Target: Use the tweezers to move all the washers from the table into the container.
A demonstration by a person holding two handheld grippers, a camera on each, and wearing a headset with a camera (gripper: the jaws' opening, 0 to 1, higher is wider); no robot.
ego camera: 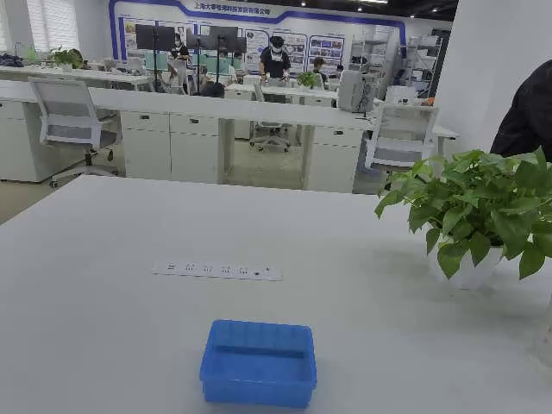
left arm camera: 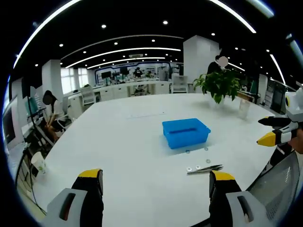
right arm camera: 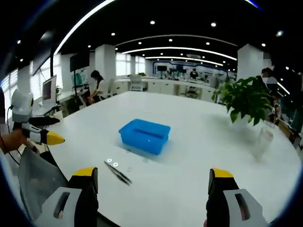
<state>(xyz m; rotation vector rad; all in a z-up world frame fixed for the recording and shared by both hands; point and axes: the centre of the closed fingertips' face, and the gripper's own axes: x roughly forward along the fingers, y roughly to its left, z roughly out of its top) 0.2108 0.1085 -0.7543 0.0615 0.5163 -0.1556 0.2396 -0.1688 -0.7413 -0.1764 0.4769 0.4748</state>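
- White table (ego camera: 103, 328) underneath it all, broad and pale, with an open office behind.
- Nearest: left gripper (left arm camera: 156, 175), yellow-tipped jaws spread wide, nothing between them, held off the table's edge and pointing in over it.
- Same for right gripper (right arm camera: 152, 172): jaws wide apart, gripping nothing, facing the work from the other side.
- Just past the jaws: tweezers (left arm camera: 204, 169) lying flat on the tabletop, touched by neither gripper.
- Around them: washers (left arm camera: 198, 167) loose on the table, three close beside the tweezers, two nearer the box, all outside it.
- Right behind the washers: blue container (ego camera: 259, 362), rectangular and open-topped, standing upright near the table's front edge.
- Farther along the tabletop: white power strip (ego camera: 217, 271) lying flat, well apart from the container.
- Off to the right in the head view: leafy potted plant (ego camera: 483, 216) in a white pot, by the table's side.
- Farthest: rows of white desks (ego camera: 216, 129), grey office chairs (ego camera: 69, 121), and people standing before a blue-framed wall display (ego camera: 259, 26).
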